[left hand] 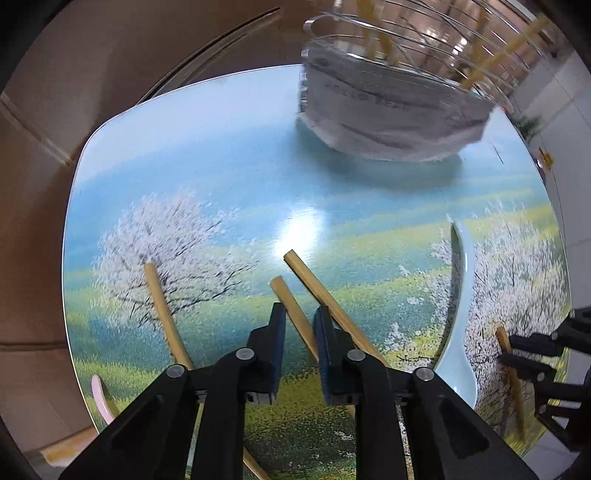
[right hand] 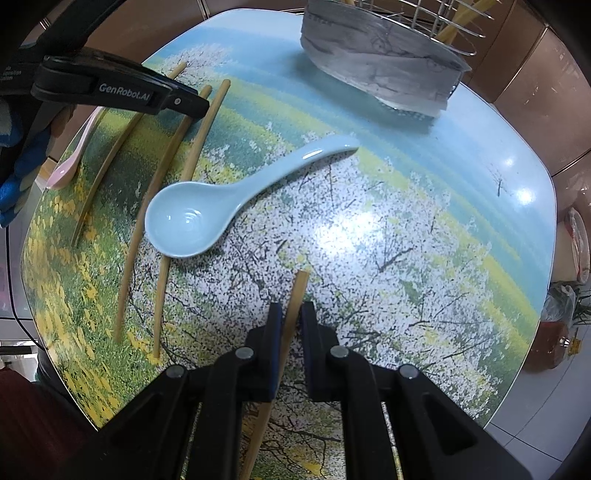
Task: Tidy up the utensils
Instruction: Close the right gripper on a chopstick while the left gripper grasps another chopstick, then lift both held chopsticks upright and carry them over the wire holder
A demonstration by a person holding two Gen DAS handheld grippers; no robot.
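Several bamboo chopsticks lie on the landscape-print table (left hand: pixel 221 177). My left gripper (left hand: pixel 300 314) straddles one chopstick (left hand: pixel 291 306); its jaws stand a little apart and do not pinch it. Another chopstick (left hand: pixel 317 284) lies just to its right and a third (left hand: pixel 162 306) to its left. My right gripper (right hand: pixel 291 310) is shut on a chopstick (right hand: pixel 297 295), held near its thick end. A light blue ceramic spoon (right hand: pixel 207 206) lies between the grippers, also in the left wrist view (left hand: pixel 458 317). A pink spoon (right hand: pixel 72 162) lies at the table's left edge.
A wire utensil basket (right hand: pixel 424 22) holding several chopsticks stands on a grey wrapped base (right hand: pixel 376 74) at the far side of the table. It also shows in the left wrist view (left hand: pixel 391 110). The table edge (right hand: pixel 546 206) drops to tiled floor on the right.
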